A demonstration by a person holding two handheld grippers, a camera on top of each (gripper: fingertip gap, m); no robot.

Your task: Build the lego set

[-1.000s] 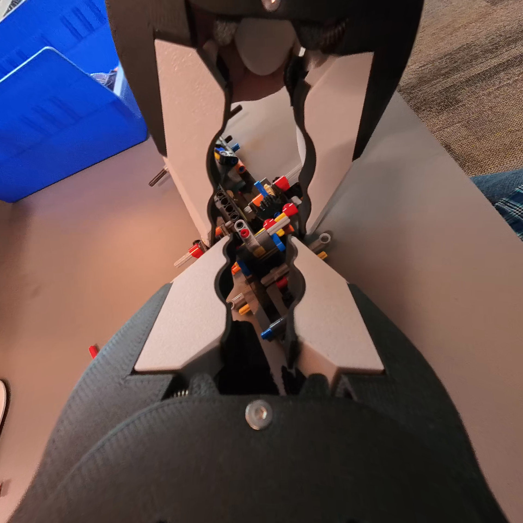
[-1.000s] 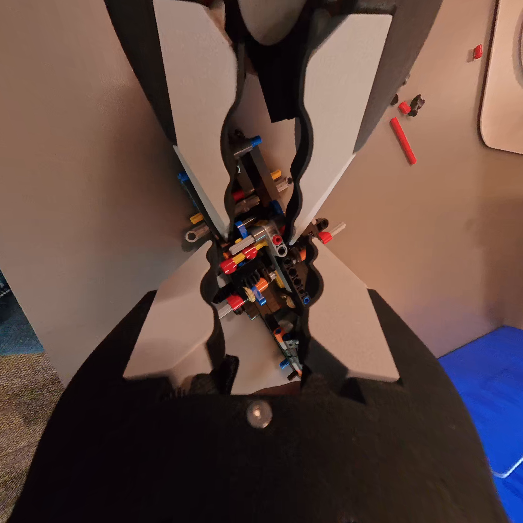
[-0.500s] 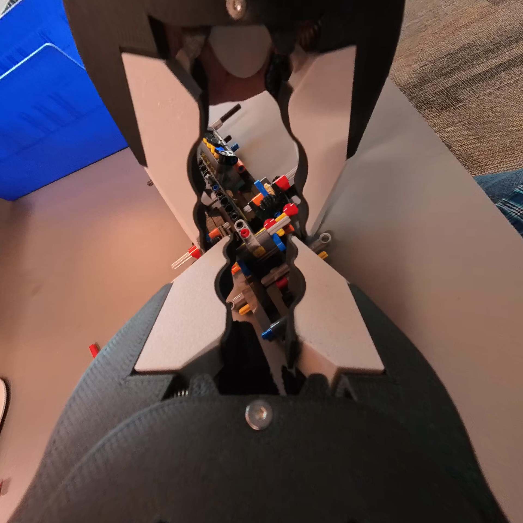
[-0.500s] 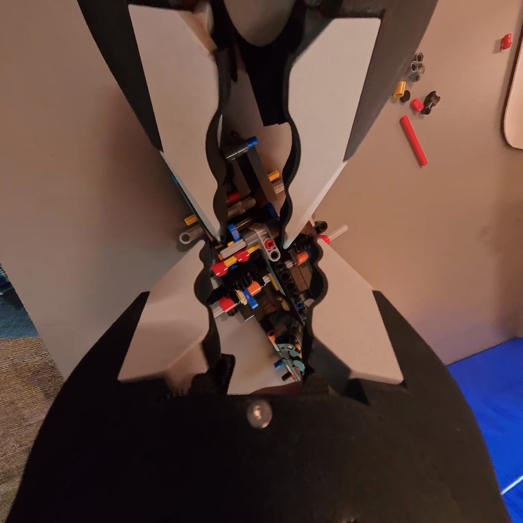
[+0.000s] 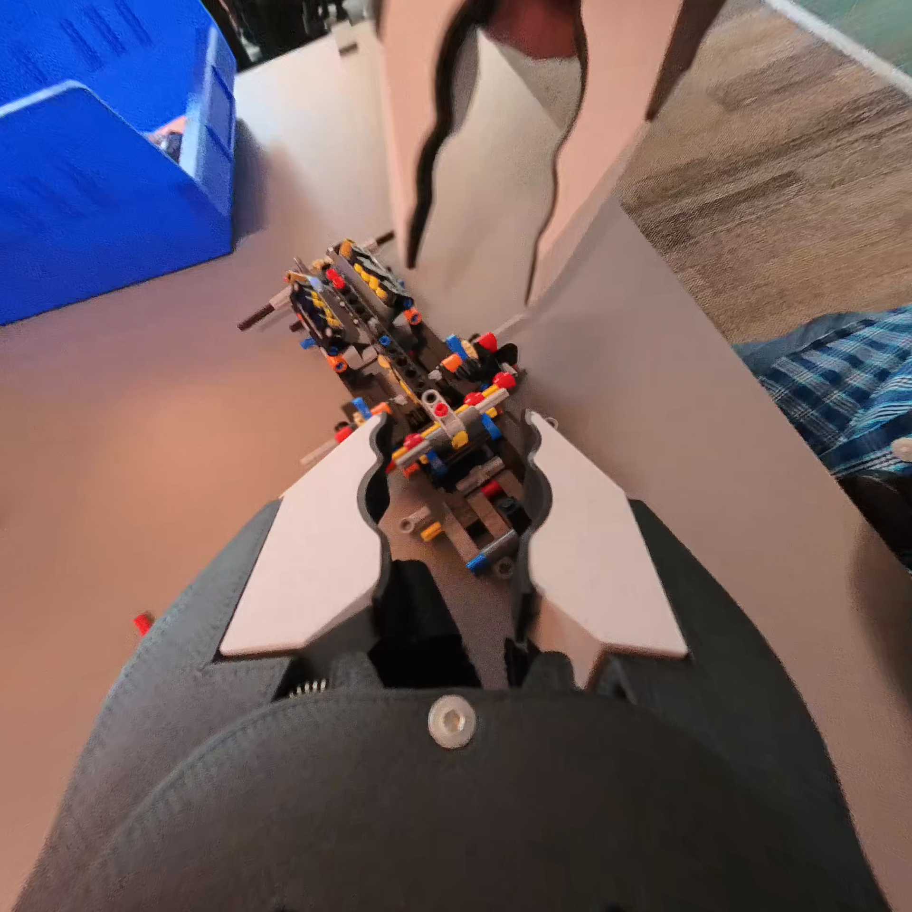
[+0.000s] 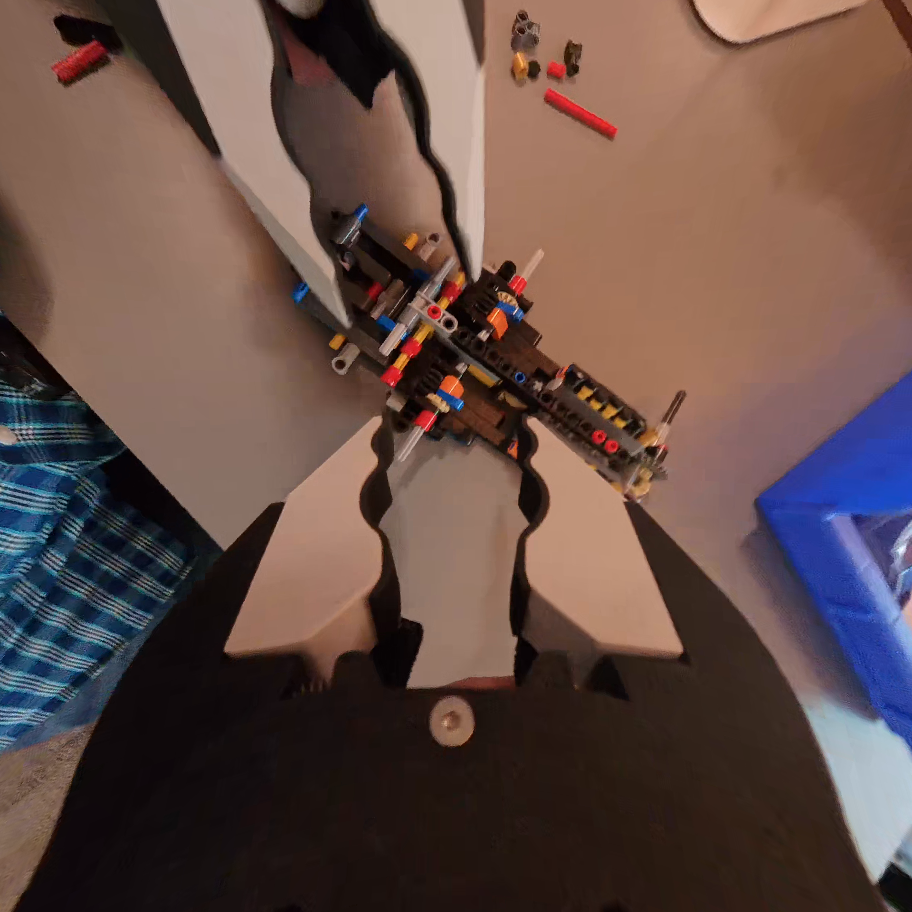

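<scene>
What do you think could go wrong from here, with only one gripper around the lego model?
1. The left gripper alone brackets the near end of the lego model; its long far end is unsupported and may swivel or sag.
2. The right gripper is open right beside the model and could knock its protruding axles.
3. Small loose parts and a red axle on the table could get swept away.

The blue bin (image 5: pixel 98 163) is cut by the left frame edge in the left wrist view. At top, the right hand-held gripper (image 5: pixel 474 276) is motion-blurred and cropped. In the right wrist view, small loose parts (image 6: pixel 543 54) at upper right are too small to identify.
</scene>
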